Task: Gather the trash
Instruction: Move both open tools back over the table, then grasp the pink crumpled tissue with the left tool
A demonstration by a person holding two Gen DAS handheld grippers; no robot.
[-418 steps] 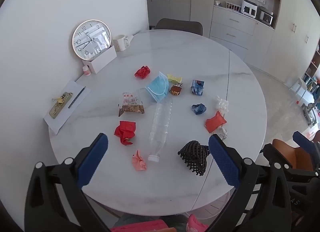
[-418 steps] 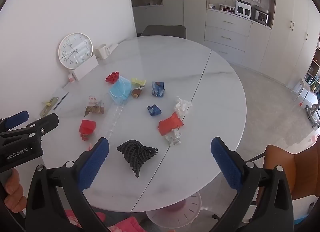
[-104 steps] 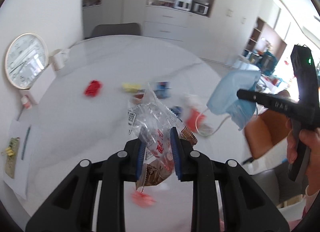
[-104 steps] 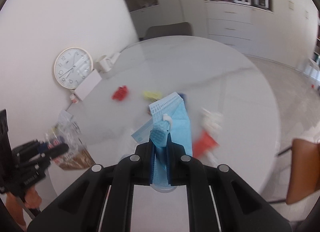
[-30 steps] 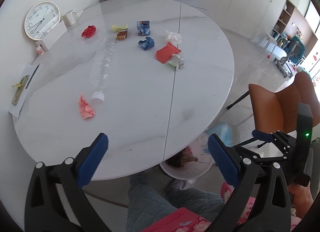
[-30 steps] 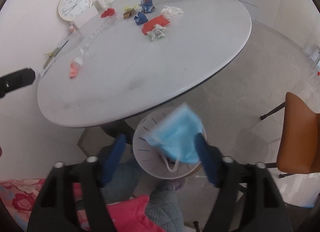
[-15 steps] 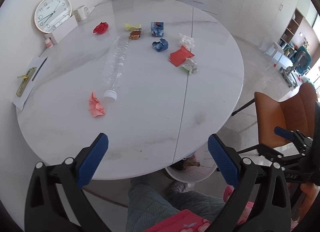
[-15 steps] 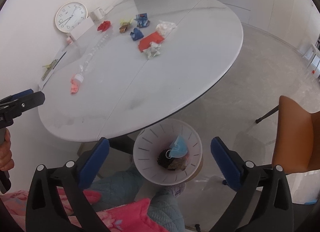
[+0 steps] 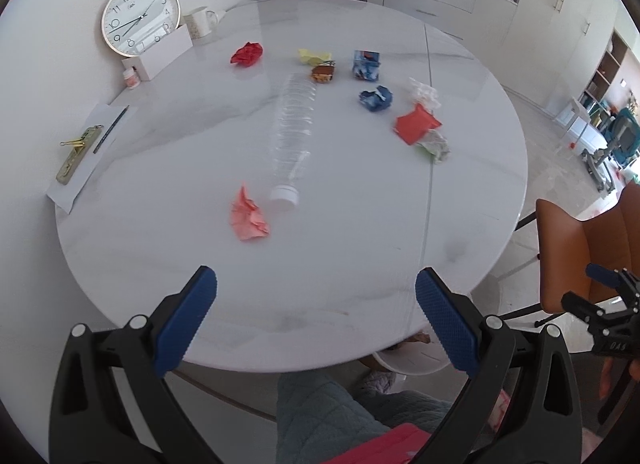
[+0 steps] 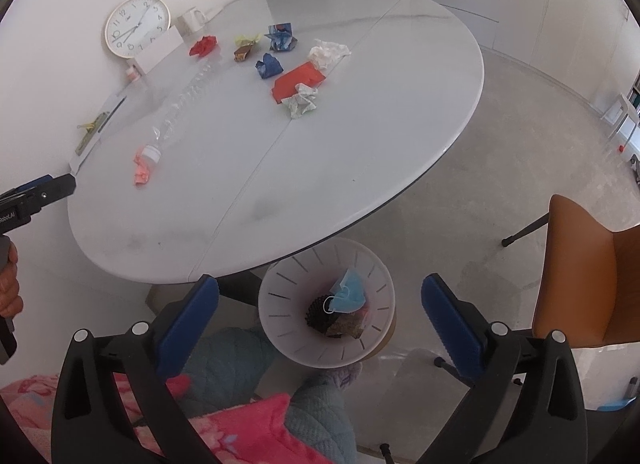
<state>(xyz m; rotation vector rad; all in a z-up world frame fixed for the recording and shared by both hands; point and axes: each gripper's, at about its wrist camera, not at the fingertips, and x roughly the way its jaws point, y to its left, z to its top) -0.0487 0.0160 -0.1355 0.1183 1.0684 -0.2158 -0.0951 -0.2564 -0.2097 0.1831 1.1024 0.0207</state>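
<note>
Trash lies across the round white table (image 9: 360, 248): a clear plastic bottle (image 9: 294, 136) on its side, a pink paper wad (image 9: 248, 216) beside its cap, a red wad (image 9: 248, 54), a blue wad (image 9: 376, 99) and a red packet (image 9: 416, 124). My left gripper (image 9: 316, 304) hangs open and empty above the table's near edge. My right gripper (image 10: 320, 306) is open and empty over a white waste bin (image 10: 280, 304) on the floor under the table edge. In the bin lie a blue face mask (image 10: 348, 296), a black mesh piece and a snack bag.
A wall clock (image 9: 138, 18), a white box, a mug (image 9: 198, 22) and a paper with a pen and clips (image 9: 86, 152) stand along the table's left side. An orange chair (image 10: 580, 284) stands right of the bin. A person's knees in teal trousers are below the grippers.
The blue mask left my right gripper and dropped into the bin; the jaws spread fully. My left gripper moved forward over the table, so the trash looks nearer.
</note>
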